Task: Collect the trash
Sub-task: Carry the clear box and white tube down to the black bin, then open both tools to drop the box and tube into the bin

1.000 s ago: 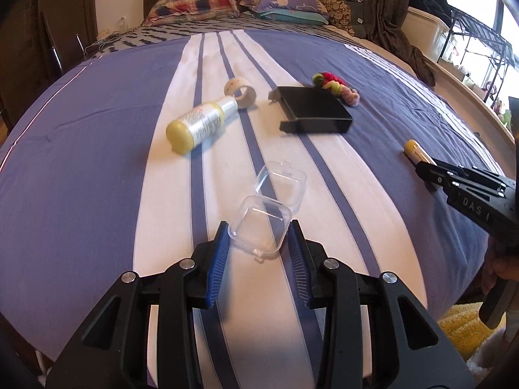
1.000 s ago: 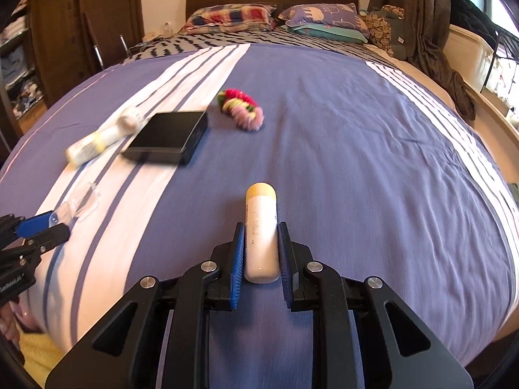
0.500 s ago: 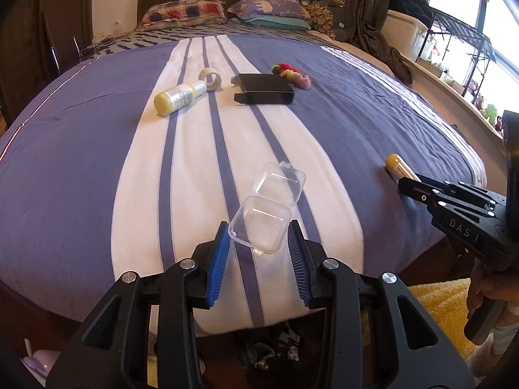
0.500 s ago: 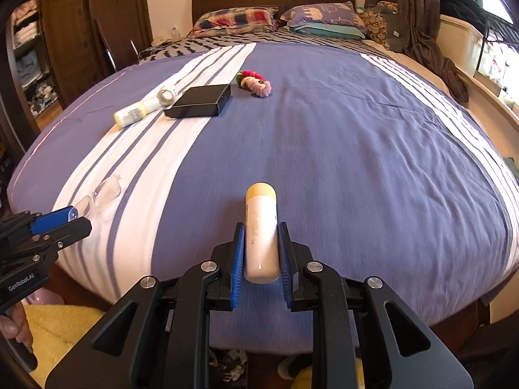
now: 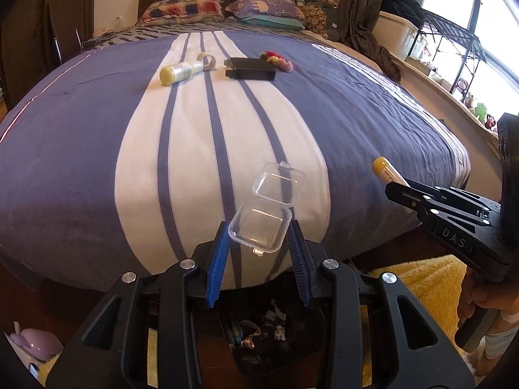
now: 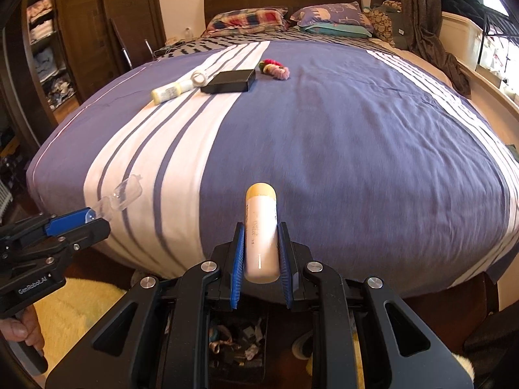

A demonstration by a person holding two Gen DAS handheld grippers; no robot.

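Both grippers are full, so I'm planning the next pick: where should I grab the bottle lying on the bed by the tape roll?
Take the bottle across the middle of its round body, from above, jaws square to its long axis. It lies on its side, its narrow end against the tape roll, so stay nearer the free yellow end. The black box lies clear of it.

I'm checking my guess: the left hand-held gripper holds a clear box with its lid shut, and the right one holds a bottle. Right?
Almost. The clear box in the left hand-held gripper has its lid open, as the left wrist view shows. The right hand-held gripper does hold a bottle.
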